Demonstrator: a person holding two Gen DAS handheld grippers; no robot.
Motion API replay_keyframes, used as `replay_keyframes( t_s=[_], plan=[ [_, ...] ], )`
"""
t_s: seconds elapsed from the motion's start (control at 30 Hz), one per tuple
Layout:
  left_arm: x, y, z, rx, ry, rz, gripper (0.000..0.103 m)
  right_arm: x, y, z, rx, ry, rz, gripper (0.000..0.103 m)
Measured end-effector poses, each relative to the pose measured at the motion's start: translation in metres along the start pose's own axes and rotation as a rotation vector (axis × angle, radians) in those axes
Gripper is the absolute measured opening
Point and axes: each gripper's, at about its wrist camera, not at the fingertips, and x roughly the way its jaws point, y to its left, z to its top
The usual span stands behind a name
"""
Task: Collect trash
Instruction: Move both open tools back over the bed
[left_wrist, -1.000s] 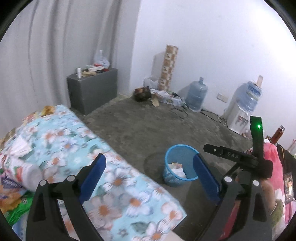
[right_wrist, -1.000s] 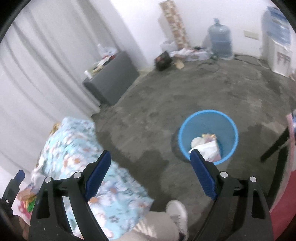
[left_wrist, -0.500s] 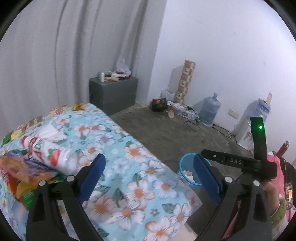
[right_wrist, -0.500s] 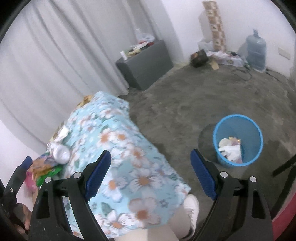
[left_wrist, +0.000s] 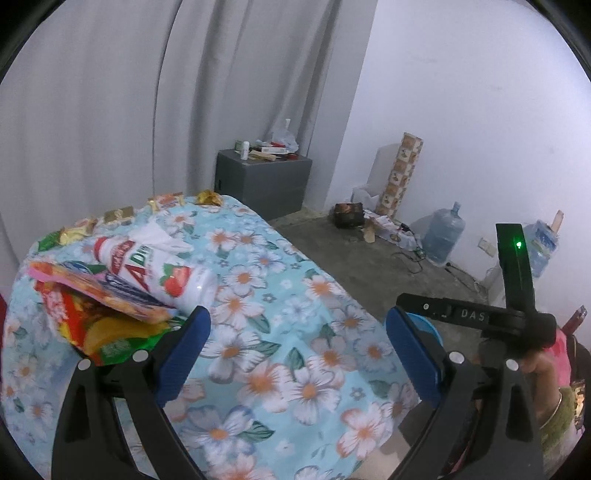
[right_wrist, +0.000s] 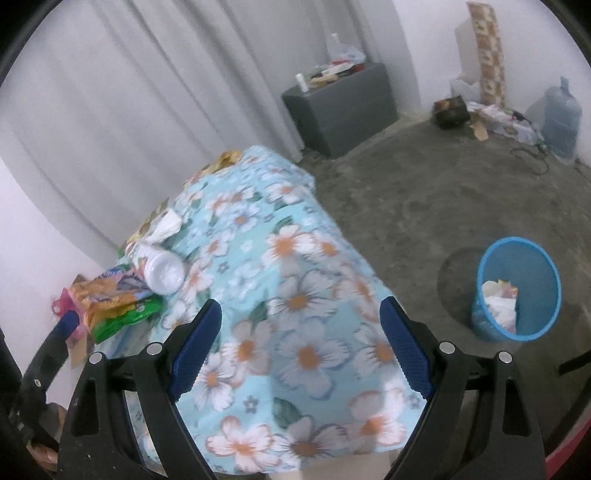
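Trash lies at the left end of a table under a blue floral cloth (left_wrist: 280, 314) (right_wrist: 295, 295): a white strawberry bottle (left_wrist: 155, 273) (right_wrist: 162, 271) on its side, orange and green snack bags (left_wrist: 107, 317) (right_wrist: 114, 299), a crumpled white tissue (left_wrist: 162, 236) (right_wrist: 166, 225) and several small gold wrappers (left_wrist: 118, 214) along the far edge. My left gripper (left_wrist: 297, 349) is open, its left finger just in front of the bags. My right gripper (right_wrist: 301, 345) is open over bare cloth. A blue mesh bin (right_wrist: 517, 288) holding trash stands on the floor to the right.
A grey cabinet (left_wrist: 262, 181) (right_wrist: 340, 107) with clutter on top stands by the curtain. Water jugs (left_wrist: 443, 236), a patterned roll (left_wrist: 400, 173) and cables lie along the far wall. The right hand-held unit (left_wrist: 513, 295) shows at the left view's right side.
Both views swung from the floor and bin toward the table. The bottle and snack bags came into fuller view near the left gripper. Both grippers stayed open.
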Motion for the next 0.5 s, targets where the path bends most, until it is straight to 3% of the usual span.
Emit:
replay_keyframes(
  t_s=[0.07, 0.23, 0.5],
  plan=[
    [-0.008, 0.003, 0.008, 0.016, 0.017, 0.042, 0.094, 0.002, 0.007, -0.001, -0.016, 0.011, -0.003, 0.083],
    [-0.031, 0.015, 0.025, -0.021, 0.006, 0.037, 0.097, 0.005, 0.02, -0.003, -0.032, 0.018, 0.005, 0.083],
    [-0.035, 0.039, 0.022, -0.098, 0.033, 0.054, 0.097, -0.008, 0.055, 0.002, -0.068, 0.019, 0.041, 0.083]
  ],
)
